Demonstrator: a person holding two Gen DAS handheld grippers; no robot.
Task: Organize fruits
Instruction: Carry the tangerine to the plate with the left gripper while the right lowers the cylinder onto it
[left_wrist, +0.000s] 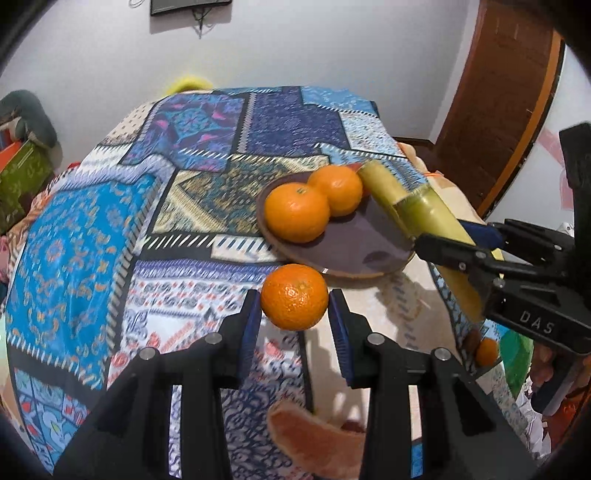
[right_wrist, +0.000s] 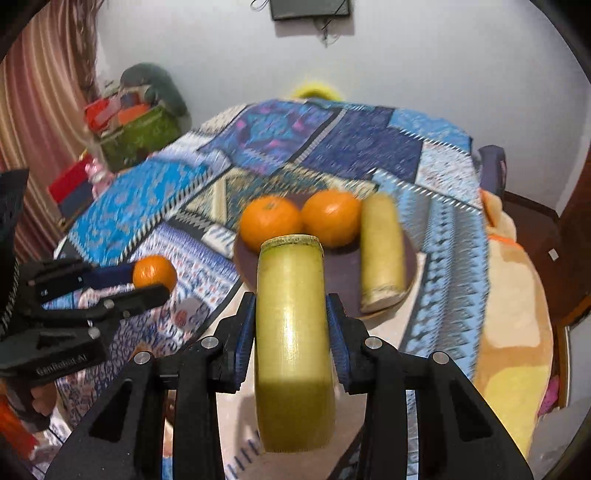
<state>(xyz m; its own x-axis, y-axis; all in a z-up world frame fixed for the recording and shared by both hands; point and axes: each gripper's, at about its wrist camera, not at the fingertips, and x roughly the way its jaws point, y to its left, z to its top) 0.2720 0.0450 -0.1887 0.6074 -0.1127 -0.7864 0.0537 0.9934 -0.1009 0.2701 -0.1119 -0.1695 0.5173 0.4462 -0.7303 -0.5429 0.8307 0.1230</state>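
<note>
Behind the plate (right_wrist: 410, 280), only right wrist shows boxes (right_wrist: 122, 110).

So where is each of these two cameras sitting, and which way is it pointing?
Left wrist view: rides on the left gripper, looking down its fingers at the held orange and the plate; the right gripper reaches in beside it.
Right wrist view: rides on the right gripper, looking past the yellow-green stalk it grips; the left gripper and a hand show.
Shared: the plate, its two oranges, the patchwork cloth.
</note>
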